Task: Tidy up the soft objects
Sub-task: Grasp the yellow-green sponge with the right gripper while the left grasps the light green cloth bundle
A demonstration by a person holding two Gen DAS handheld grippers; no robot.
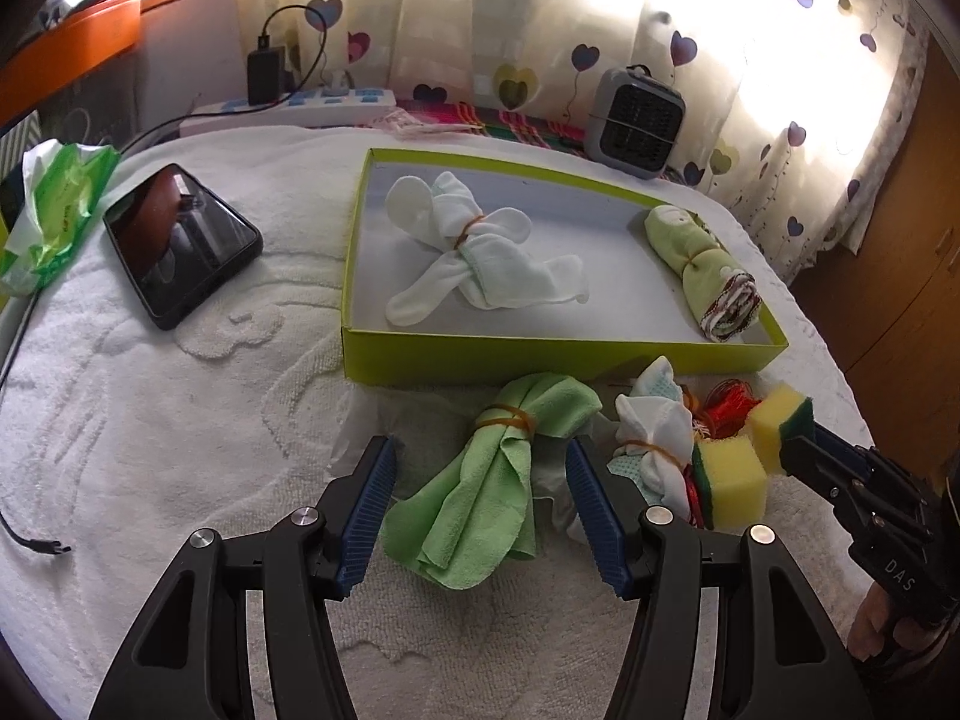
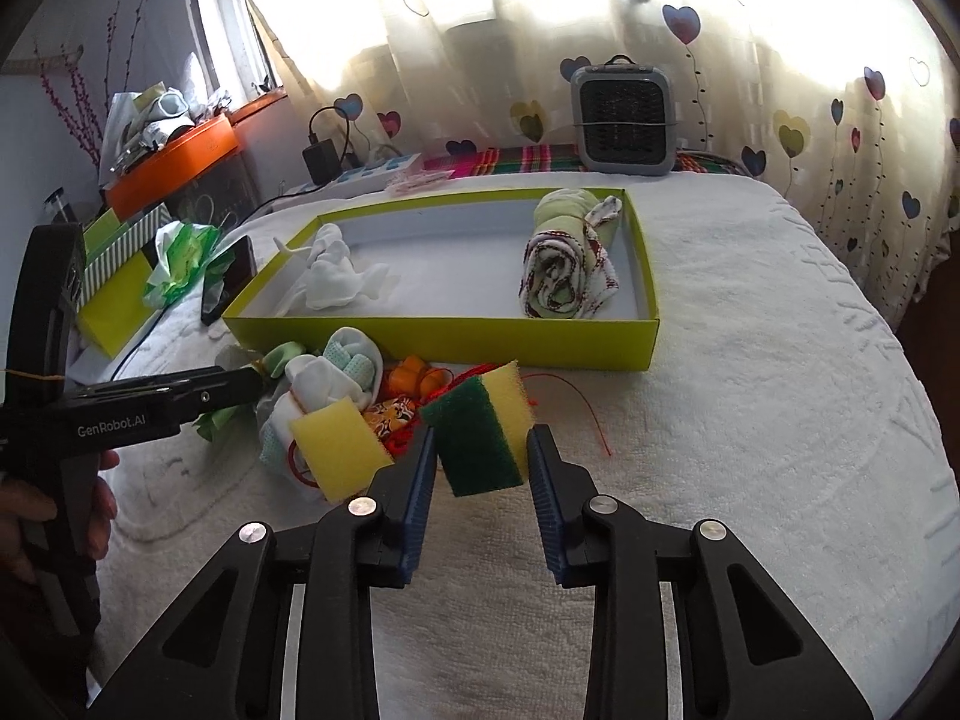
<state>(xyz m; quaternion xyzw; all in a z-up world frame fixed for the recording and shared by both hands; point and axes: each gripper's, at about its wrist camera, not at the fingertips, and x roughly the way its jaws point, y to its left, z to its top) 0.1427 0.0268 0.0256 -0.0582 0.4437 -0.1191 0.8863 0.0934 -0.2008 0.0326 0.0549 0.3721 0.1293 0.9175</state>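
A: Going left to right through the left wrist view, what is there?

B: A white towel-covered surface (image 1: 180,420). At upper left lies a green tissue pack (image 1: 54,216), then a dark tablet (image 1: 180,240). In the upper middle sits a shallow lime-green box (image 1: 540,354) holding a white cloth bundle (image 1: 480,252) on its left and a rolled green cloth (image 1: 702,264) at its right end. A grey heater (image 1: 636,120) stands behind it by the heart-print curtain (image 1: 780,60).

A: And the left gripper?

B: The left gripper (image 1: 480,516) fills the bottom centre, jaws wide apart on either side of a green cloth bundle (image 1: 498,474) tied with rubber bands. The pads are not pressing on it.

A: What lies further right?

B: A bundle of white socks (image 1: 654,438), a red-orange tangle, then a yellow sponge (image 1: 732,480) lying on the towel.

A: And the right wrist view?

B: At left, a hand (image 2: 36,522) holds the left gripper. In the lower middle, the right gripper (image 2: 483,468) is clamped on a second sponge (image 2: 480,432), green scouring side facing the camera, just in front of the box's near wall. Whether this sponge is clear of the towel I cannot tell.
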